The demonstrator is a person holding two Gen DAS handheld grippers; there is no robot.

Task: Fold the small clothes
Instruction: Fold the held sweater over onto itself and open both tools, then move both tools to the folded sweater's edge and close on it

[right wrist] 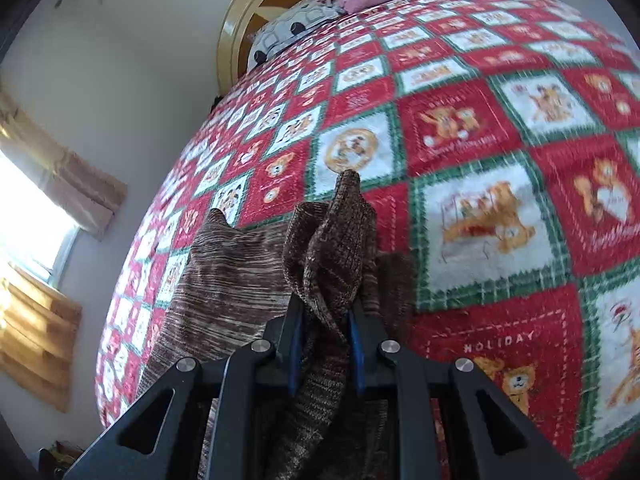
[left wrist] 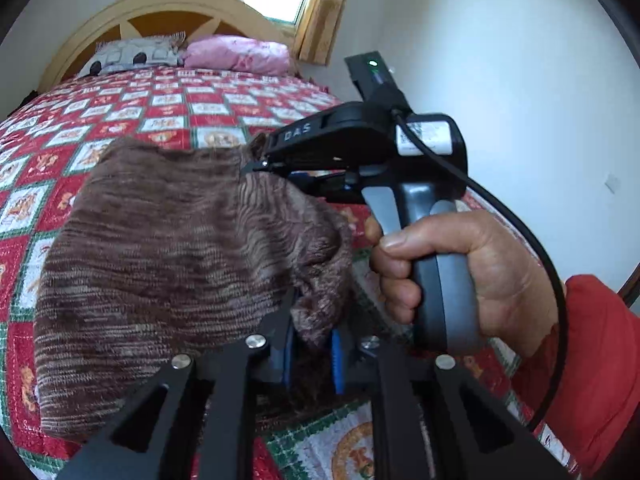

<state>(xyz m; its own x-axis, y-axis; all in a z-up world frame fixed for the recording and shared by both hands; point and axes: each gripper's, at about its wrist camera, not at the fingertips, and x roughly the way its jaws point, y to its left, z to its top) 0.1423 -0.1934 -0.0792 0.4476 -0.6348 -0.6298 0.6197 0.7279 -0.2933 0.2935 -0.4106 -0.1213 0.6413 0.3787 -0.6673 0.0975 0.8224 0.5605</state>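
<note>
Gripping a bunched edge of the brown knit garment, the left gripper has its blue-lined jaws closed on the fabric, which bulges up and to the left in the left wrist view and hides the fingertips. Across from it, the right gripper shows side-on in that view, its black jaws pinched on another edge of the same cloth, while the person's right hand wraps the grey trigger handle; a red sleeve covers the wrist and a black cable loops past it.

From the right wrist view, the right gripper clamps a gathered fold of the garment, which rises in a peak between the fingers; the rest of the cloth trails down to the left and hangs under the tool. The garment is held up above the red, white and green bear-patterned bedspread, over the foot end of the bed; whether any of it touches the cover I cannot tell.

At the head of the bed lie a grey patterned pillow and a pink pillow, side by side against the yellow wooden headboard. A window with golden curtains stands behind.
</note>
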